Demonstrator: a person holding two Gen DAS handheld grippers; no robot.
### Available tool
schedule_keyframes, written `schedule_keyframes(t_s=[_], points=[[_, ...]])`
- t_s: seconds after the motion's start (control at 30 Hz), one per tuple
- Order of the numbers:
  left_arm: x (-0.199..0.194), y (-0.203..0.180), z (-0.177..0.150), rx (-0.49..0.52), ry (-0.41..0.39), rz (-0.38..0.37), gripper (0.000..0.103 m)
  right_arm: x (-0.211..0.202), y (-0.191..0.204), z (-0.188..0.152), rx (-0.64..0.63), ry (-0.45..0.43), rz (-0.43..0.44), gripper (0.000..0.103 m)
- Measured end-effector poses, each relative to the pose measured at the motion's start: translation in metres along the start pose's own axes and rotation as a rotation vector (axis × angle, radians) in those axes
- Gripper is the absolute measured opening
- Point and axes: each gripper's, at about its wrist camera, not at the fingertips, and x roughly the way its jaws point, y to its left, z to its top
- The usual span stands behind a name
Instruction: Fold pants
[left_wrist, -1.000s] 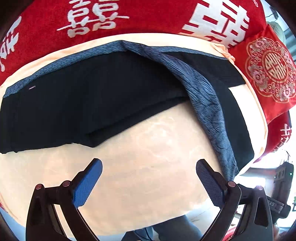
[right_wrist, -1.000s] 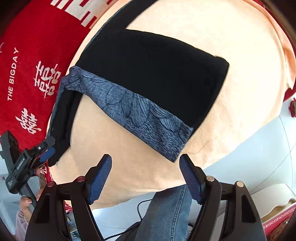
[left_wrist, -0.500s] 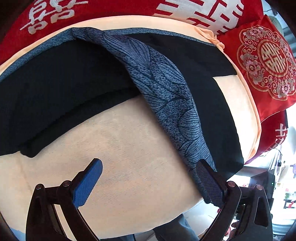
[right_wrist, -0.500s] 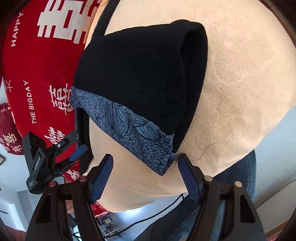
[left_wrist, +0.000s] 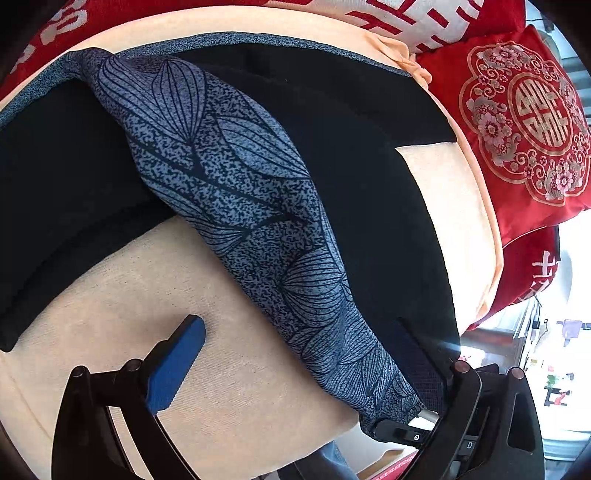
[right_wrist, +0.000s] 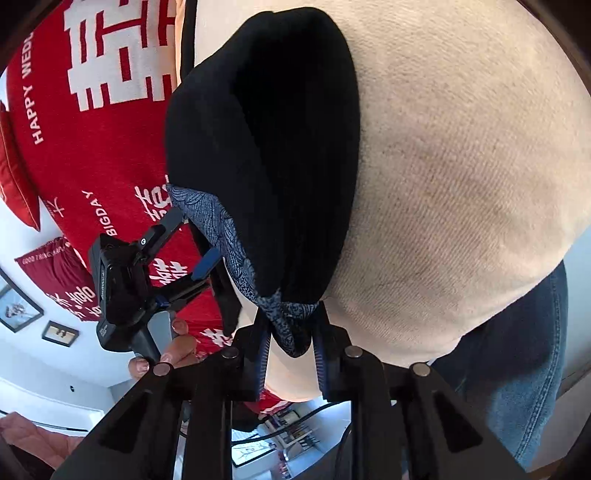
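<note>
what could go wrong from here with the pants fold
1. The right gripper, whose jaws have just been closing, pinches only the bunched tip of the patterned band of the pants; a thin bite like that may slip when pulled.
2. The left gripper is open, with the band lying beside just one pad; closing now may miss it or catch the peach cover.
3. The black cloth is doubled over unevenly, so the fold may end crooked.
</note>
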Motion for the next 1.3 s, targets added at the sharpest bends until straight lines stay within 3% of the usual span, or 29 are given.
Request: schedule_keyframes(t_s=[0.03, 0.07, 0.1, 0.17, 0.3, 0.47, 0.53, 0.6, 0.7, 0.8, 0.87, 0.9, 0.97, 1.0, 1.03, 1.17, 1.3], points=[[0.001, -0.002, 0.000, 0.002, -0.001, 0.008, 0.090, -0.002, 0.004, -0.001, 0.001, -0.003, 0.015, 0.018], [0.000, -0.004, 0.001, 0.008, -0.004, 0.014, 0.078, -0.006, 0.012, -0.002, -0.008, -0.010, 0.032, 0.017], [-0.001, -0.005, 0.003, 0.010, -0.003, -0.007, 0.054, -0.010, 0.021, -0.003, -0.025, -0.014, 0.037, 0.017], [0.000, -0.003, 0.008, -0.033, 0.038, -0.095, 0.031, -0.022, 0.040, -0.003, -0.067, -0.021, 0.039, 0.016], [-0.021, -0.013, 0.019, -0.054, -0.013, -0.123, 0.031, -0.058, 0.097, 0.022, -0.179, -0.061, 0.037, 0.013], [-0.044, -0.037, 0.051, -0.044, -0.101, -0.147, 0.031, -0.090, 0.173, 0.079, -0.343, -0.086, 0.006, 0.010], [-0.045, -0.043, 0.072, -0.046, -0.122, -0.147, 0.031, -0.091, 0.201, 0.106, -0.404, -0.084, -0.016, 0.010], [-0.042, -0.045, 0.094, -0.048, -0.144, -0.133, 0.031, -0.082, 0.231, 0.139, -0.461, -0.081, -0.044, 0.001], [-0.055, -0.048, 0.126, -0.046, -0.226, -0.069, 0.031, -0.069, 0.267, 0.186, -0.538, -0.085, -0.081, 0.001], [-0.066, -0.041, 0.146, -0.051, -0.267, -0.012, 0.031, -0.047, 0.290, 0.237, -0.600, -0.101, -0.240, 0.003], [-0.069, -0.036, 0.151, -0.055, -0.268, 0.038, 0.031, -0.036, 0.294, 0.247, -0.651, -0.100, -0.373, 0.006], [-0.071, -0.032, 0.147, -0.056, -0.268, 0.061, 0.031, -0.031, 0.294, 0.246, -0.666, -0.084, -0.406, 0.006], [-0.072, -0.023, 0.134, -0.060, -0.256, 0.103, 0.031, -0.025, 0.288, 0.232, -0.701, -0.055, -0.484, 0.023], [-0.073, -0.020, 0.127, -0.060, -0.249, 0.121, 0.031, -0.021, 0.283, 0.216, -0.753, -0.032, -0.553, 0.041], [-0.073, -0.016, 0.116, -0.063, -0.239, 0.144, 0.031, -0.017, 0.279, 0.197, -0.820, -0.013, -0.618, 0.052], [-0.071, 0.002, 0.072, -0.114, -0.167, 0.194, 0.031, -0.007, 0.249, 0.102, -1.081, 0.038, -0.837, 0.053], [-0.058, 0.017, 0.040, -0.156, -0.081, 0.188, 0.031, 0.005, 0.212, 0.017, -1.223, 0.076, -0.936, 0.057]])
